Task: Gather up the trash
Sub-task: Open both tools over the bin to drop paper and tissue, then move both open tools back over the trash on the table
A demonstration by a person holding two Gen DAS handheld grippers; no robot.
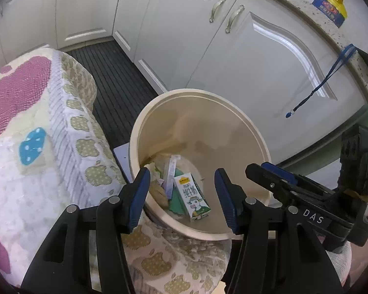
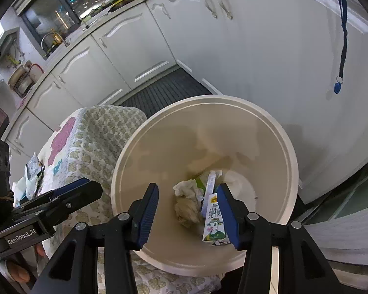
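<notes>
Lying in the cream bin [image 1: 233,112], a white milk carton [image 1: 192,199] shows a cartoon cow; left gripper [image 1: 182,196] and right gripper [image 2: 187,216] both gape empty.

A: Item one, the bin [image 1: 233,112]?
B: Cream inside and out, with brownish stains down its inner wall. Within lay a white milk carton [image 1: 192,196] printed with a green-and-pink cartoon cow, a pale lilac box [image 1: 171,174], and a tan crumpled wad [image 2: 186,213] below white tissue [image 2: 186,187].

A: The cloth [image 1: 85,132] beside it?
B: White quilting, olive-beige apple motifs, magenta patches and one turquoise patch dotted white.

A: Both claws?
B: Left claw [image 1: 182,197] and right claw [image 2: 187,216] were black with blue ribbed pads.

A: Surroundings?
B: White cabinets [image 1: 257,56], a speckled beige desk [image 1: 314,17], a dark ridged floor mat [image 1: 115,78], a blue lanyard [image 1: 328,73], and a yellow-capped bottle [image 1: 330,6] with a blue label.
</notes>
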